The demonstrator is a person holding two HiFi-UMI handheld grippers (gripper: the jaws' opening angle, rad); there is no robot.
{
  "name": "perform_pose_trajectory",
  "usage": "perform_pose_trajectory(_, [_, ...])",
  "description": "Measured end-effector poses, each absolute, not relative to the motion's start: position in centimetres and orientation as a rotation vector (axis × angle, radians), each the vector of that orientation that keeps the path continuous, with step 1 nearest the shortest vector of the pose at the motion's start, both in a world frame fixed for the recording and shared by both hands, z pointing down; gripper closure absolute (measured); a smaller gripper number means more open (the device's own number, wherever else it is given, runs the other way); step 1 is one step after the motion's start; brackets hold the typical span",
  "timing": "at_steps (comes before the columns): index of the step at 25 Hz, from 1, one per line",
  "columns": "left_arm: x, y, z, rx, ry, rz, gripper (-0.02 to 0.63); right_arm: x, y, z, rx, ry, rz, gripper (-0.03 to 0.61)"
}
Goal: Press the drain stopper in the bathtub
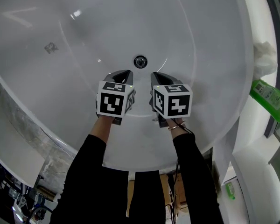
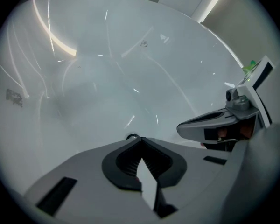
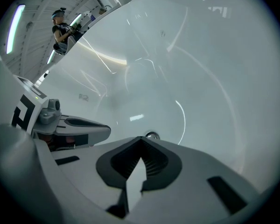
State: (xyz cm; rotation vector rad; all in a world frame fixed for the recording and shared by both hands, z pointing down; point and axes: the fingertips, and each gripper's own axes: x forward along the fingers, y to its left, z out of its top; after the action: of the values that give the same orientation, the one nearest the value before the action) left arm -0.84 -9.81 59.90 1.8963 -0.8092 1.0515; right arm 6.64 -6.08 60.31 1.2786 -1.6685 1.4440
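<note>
Looking steeply down into a white bathtub (image 1: 205, 41), glossy, with streaks of light across its walls. At the bottom, a round metal drain stopper (image 1: 140, 61), bare and untouched. Near of it, side by side and a little apart, the left hand-held gripper (image 1: 124, 73) and the right hand-held gripper (image 1: 157, 74). Both pointing far into the tub, tips just short of the stopper, one to each side of it.

Left jaws shut tip to tip, nothing between them; in the left gripper view, the stopper peeking out just past the closed tips. Right jaws likewise closed and empty, with the stopper just beyond and slightly right of the tips in the right gripper view. Marker cubes on top of both, black sleeves (image 1: 88, 171) behind. Cannot tell whether either tip touches the tub floor.

To the right, beyond the tub's rim, a green bottle (image 1: 268, 97). Far off in the right gripper view, a person (image 3: 63, 28) standing past the rim.
</note>
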Motion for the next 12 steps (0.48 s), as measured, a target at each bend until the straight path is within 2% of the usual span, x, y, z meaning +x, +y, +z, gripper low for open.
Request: perform_pose_trajectory(12, [-0.7,-9.8,56.4,1.93,-0.832,1.021,0.609,6.2,-5.4,56.9,1.272,-1.712,1.432,0.577])
